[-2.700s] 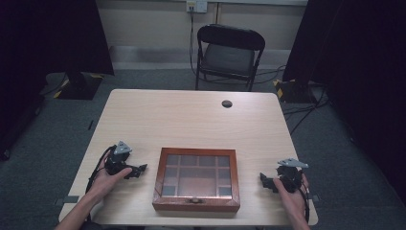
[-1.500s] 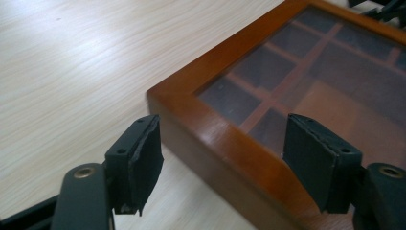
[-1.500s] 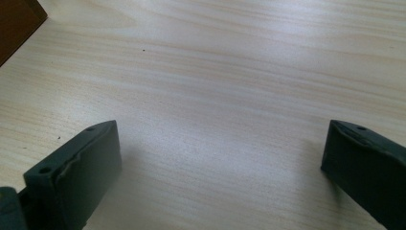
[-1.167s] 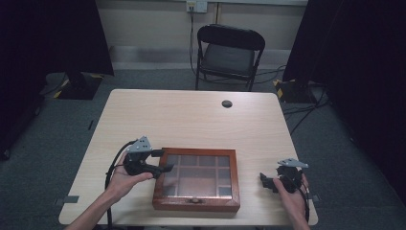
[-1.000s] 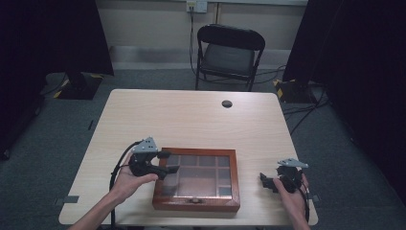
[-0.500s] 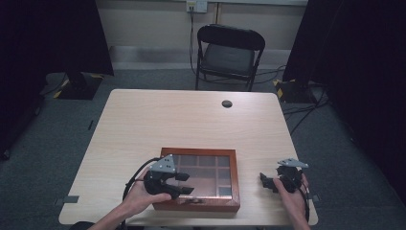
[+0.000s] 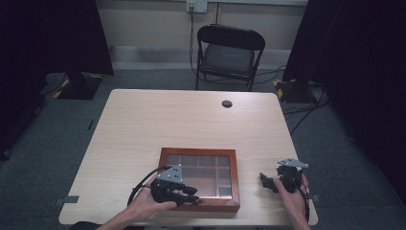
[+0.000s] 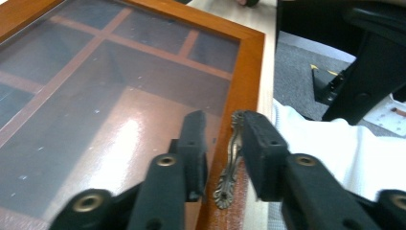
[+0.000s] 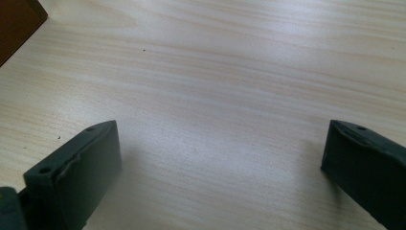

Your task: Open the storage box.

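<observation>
A wooden box [image 7: 198, 152] with a glass lid over several compartments lies near the table's front edge. My left gripper [image 7: 194, 194] reaches over the box's front left corner. In the left gripper view its jaws straddle the lid's front rail [image 8: 249, 62]. One pad is over the glass and the other is beside the brass handle [image 8: 232, 163]. The left gripper [image 8: 221, 120] has just been closing, and a narrow gap still shows on the glass side. My right gripper [image 7: 265, 181] rests on the table to the right of the box. The right gripper [image 9: 222, 129] stands wide open over bare wood.
The pale wooden table [image 7: 167, 120] has a small black round disc [image 7: 227, 103] near its far edge. A black folding chair [image 7: 230, 52] stands behind the table. White clothing [image 8: 316, 148] of the person shows just past the table's near edge.
The left hand has moved from the table's left side to the box's front left corner, and its jaws have narrowed around the lid's front rail. The right hand has stayed still.
</observation>
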Available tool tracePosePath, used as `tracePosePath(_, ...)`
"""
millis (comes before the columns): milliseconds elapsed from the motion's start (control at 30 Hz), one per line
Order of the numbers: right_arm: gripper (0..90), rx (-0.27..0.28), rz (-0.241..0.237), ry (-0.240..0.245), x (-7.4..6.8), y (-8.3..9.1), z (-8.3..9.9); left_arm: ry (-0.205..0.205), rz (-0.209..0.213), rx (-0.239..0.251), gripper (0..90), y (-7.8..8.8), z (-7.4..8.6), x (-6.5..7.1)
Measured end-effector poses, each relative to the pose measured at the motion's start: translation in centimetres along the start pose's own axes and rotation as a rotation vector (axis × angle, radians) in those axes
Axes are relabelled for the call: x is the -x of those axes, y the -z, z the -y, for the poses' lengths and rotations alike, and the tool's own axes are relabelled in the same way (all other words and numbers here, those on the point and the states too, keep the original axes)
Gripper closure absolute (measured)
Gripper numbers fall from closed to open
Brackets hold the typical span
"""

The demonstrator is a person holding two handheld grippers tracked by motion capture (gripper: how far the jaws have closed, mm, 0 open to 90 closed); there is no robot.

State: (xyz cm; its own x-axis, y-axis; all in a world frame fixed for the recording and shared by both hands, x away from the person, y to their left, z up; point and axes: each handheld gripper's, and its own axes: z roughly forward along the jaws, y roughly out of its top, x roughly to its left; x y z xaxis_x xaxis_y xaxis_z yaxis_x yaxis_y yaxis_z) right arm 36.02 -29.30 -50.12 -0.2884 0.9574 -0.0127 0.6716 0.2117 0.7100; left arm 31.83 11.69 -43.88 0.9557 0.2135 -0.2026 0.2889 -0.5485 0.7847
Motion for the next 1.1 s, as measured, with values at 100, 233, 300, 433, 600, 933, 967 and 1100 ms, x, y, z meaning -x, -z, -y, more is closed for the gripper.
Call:
tracePosePath(100, 0.0, 0.000, 0.000, 0.000, 0.0, 0.0, 0.0, -0.003, 0.020, -0.001, 74.7, -0.2, 0.0, 0.1)
tracePosePath(233, 0.0, 0.000, 0.000, 0.000, 0.0, 0.0, 0.0, -0.020, 0.030, -0.020, 76.2, -0.8, 0.0, 0.4)
tracePosePath(300, 0.0, 0.000, -0.001, 0.000, 0.0, 0.0, 0.0, -0.030, 0.011, -0.028, 78.8, -0.8, -0.1, 0.4)
tracePosePath(433, 0.0, 0.000, 0.000, 0.003, 0.0, 0.0, 0.0, -0.040, 0.027, -0.021, 79.7, -1.1, -0.2, 0.2)
tracePosePath(600, 0.0, 0.001, -0.004, 0.000, 0.0, -0.1, -0.1, -0.011, 0.043, -0.028, 81.3, -1.6, -0.6, 0.1)
tracePosePath(933, 0.1, 0.001, -0.027, 0.021, -0.2, -0.1, -0.2, 0.002, 0.050, -0.036, 82.6, -1.6, -0.9, -0.1)
tracePosePath(967, 0.1, 0.001, -0.027, 0.021, -0.2, -0.1, -0.2, 0.002, 0.050, -0.036, 82.5, -1.6, -0.9, -0.1)
tracePosePath(1100, 15.6, 0.021, -0.059, 0.042, -0.9, 0.1, -0.5, 0.021, 0.069, -0.011, 82.6, -1.1, -1.1, -0.3)
